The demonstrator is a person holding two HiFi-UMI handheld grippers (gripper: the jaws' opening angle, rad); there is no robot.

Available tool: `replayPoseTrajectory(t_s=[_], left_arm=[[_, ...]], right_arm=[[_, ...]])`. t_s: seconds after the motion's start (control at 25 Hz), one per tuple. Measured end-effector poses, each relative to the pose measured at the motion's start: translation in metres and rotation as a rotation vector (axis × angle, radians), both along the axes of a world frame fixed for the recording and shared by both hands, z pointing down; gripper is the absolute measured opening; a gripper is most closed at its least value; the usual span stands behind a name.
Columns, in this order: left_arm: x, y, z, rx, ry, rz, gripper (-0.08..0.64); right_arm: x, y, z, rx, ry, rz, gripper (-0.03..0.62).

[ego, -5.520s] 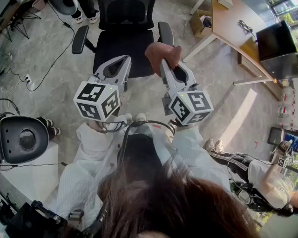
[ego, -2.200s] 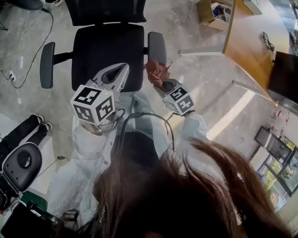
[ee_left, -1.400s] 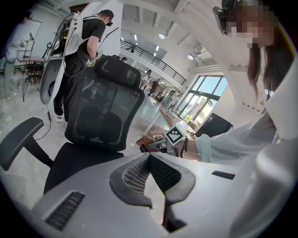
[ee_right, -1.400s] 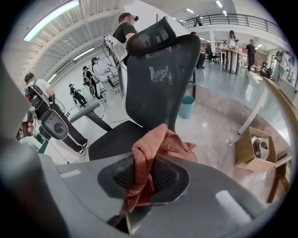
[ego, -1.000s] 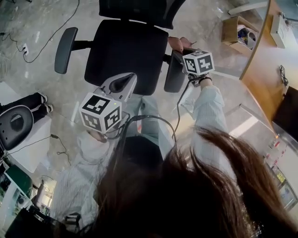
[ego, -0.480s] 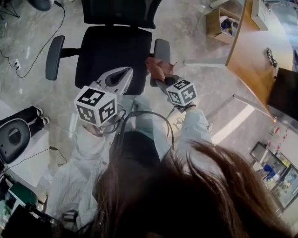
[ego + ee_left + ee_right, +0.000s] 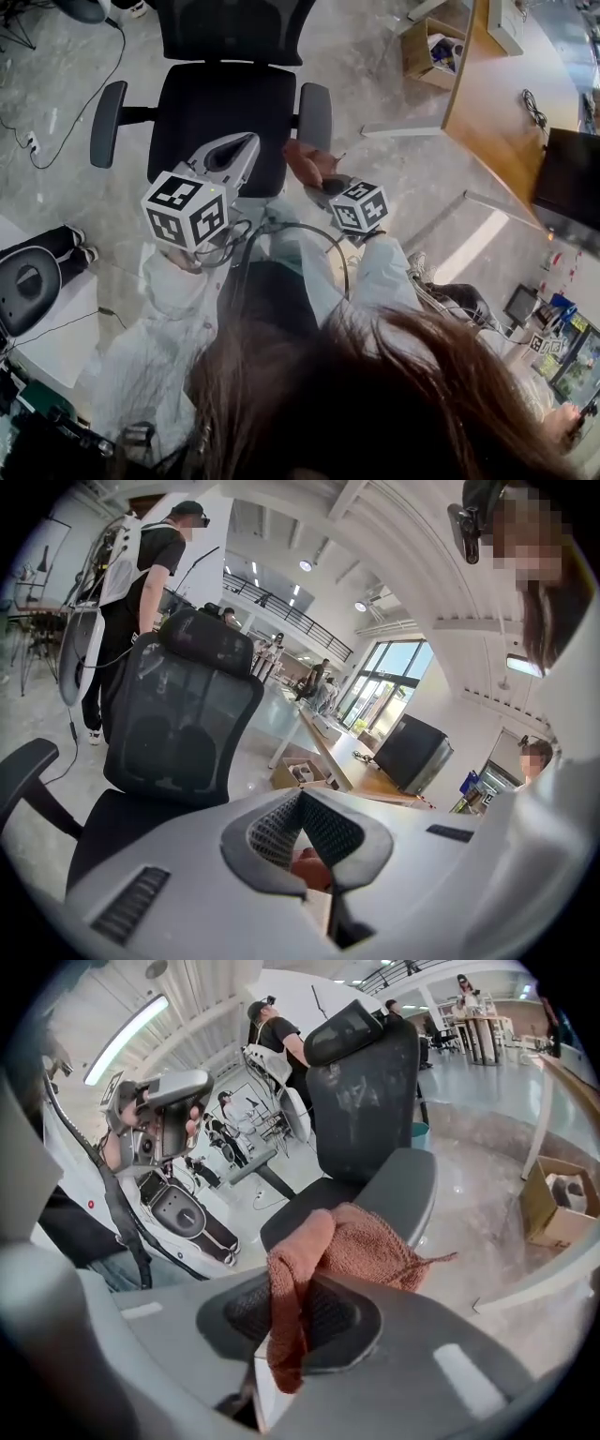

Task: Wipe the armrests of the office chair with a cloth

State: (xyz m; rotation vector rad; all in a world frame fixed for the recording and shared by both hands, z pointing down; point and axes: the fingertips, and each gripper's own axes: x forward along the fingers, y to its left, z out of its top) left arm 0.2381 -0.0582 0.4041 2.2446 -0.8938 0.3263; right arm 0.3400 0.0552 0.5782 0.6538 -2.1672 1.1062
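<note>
Off the front corner of the office chair [image 7: 220, 103], just short of its desk-side armrest [image 7: 314, 114]: right gripper [image 7: 317, 173] clenched on rust-coloured cloth [image 7: 302, 157], which is bunched above the jaws with one end hanging through them. Contact with the armrest not discernible. Left gripper [image 7: 246, 142] over seat front, jaws together, gripping nothing. Wooden desk [image 7: 497, 103], cardboard box [image 7: 427, 56] and black monitor [image 7: 572, 178] right of chair. A person [image 7: 141, 564] stands behind the backrest. Marker cubes [image 7: 185, 208] carry black-and-white squares.
</note>
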Motion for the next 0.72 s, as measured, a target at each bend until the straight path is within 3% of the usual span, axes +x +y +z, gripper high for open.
replayPoseTrajectory(t_s=[0.16,0.36,0.52,0.72], left_arm=[[-0.010,-0.006,-0.014,0.025,0.003,-0.061,0.003],[-0.062,-0.008,-0.044,0.057,0.086,-0.227,0.003],[-0.132,0.002,-0.067,0.086,0.164,-0.380,0.003],[-0.205,0.021,-0.094,0.162,0.093,-0.547,0.003]], right_arm=[[0.014,-0.036,-0.049,0.101,-0.104,0.123,0.055],[0.007,-0.093,-0.148,0.287,-0.355,0.191,0.055],[-0.031,-0.110,-0.209,0.390,-0.500,0.136,0.055],[-0.089,-0.120,-0.251,0.446,-0.602,0.014,0.055]])
